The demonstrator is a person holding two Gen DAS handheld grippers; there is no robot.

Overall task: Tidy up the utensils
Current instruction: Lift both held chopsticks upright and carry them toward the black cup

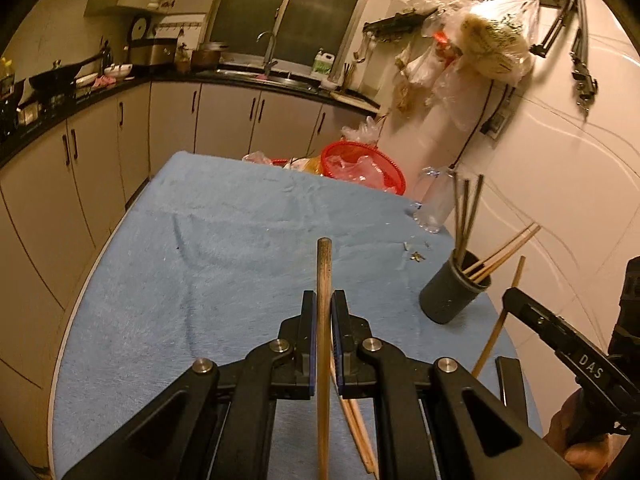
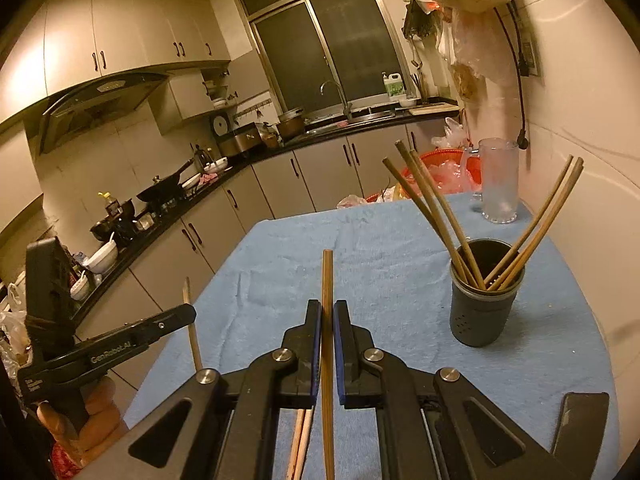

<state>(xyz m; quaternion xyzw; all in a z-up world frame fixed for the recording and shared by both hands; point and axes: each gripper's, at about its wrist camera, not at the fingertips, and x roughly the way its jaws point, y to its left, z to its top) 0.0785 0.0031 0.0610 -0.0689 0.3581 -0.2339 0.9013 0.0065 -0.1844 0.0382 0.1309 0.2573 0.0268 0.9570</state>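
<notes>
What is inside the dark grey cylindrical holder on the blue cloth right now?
The dark grey cylindrical holder has several wooden chopsticks standing in it, leaning outward in two groups. Their lower ends and the holder's bottom are hidden by its wall.

Left gripper [image 1: 323, 312]: black plastic linkage arms with triangular cut-outs, four round silver pivot pins, blue pads lining the inner finger faces. White "GenRobot.AI" lettering along its side.
Right gripper [image 2: 327, 320]: same build; white "DAS" marking on its side.
Hand [image 1: 580, 444]: bare skin, no sleeve visible.
</notes>
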